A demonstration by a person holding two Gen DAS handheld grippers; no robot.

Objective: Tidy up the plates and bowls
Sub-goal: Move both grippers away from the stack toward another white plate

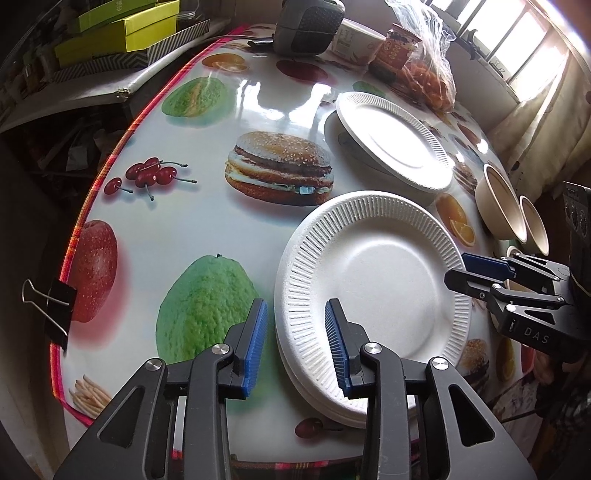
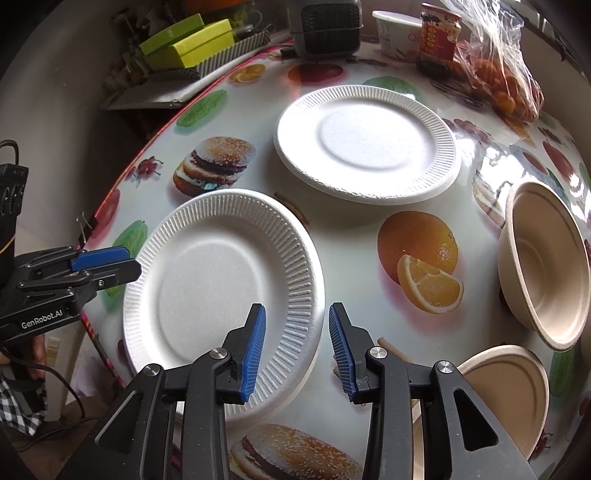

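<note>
A stack of white foam plates (image 1: 373, 280) (image 2: 218, 284) lies at the near edge of the fruit-print table (image 1: 207, 229). My left gripper (image 1: 297, 343) straddles the stack's left rim, pads apart from it, open. My right gripper (image 2: 297, 347) straddles the right rim the same way, open, and shows side-on in the left wrist view (image 1: 476, 273). The left gripper (image 2: 122, 262) appears at the stack's far side in the right wrist view. Another foam plate (image 1: 391, 140) (image 2: 365, 140) sits farther back on something white. Two beige bowls (image 1: 495, 206) (image 2: 543, 266) stand on the right, the nearer bowl (image 2: 506, 391) beside my right fingers.
At the table's back stand a dark box-shaped appliance (image 1: 306, 26), a paper cup (image 1: 354, 40), a red-labelled jar (image 1: 397, 48) and a plastic bag of orange snacks (image 1: 428, 81). A binder clip (image 1: 55, 310) grips the left table edge. Yellow-green boxes (image 1: 125, 29) lie on a shelf beyond.
</note>
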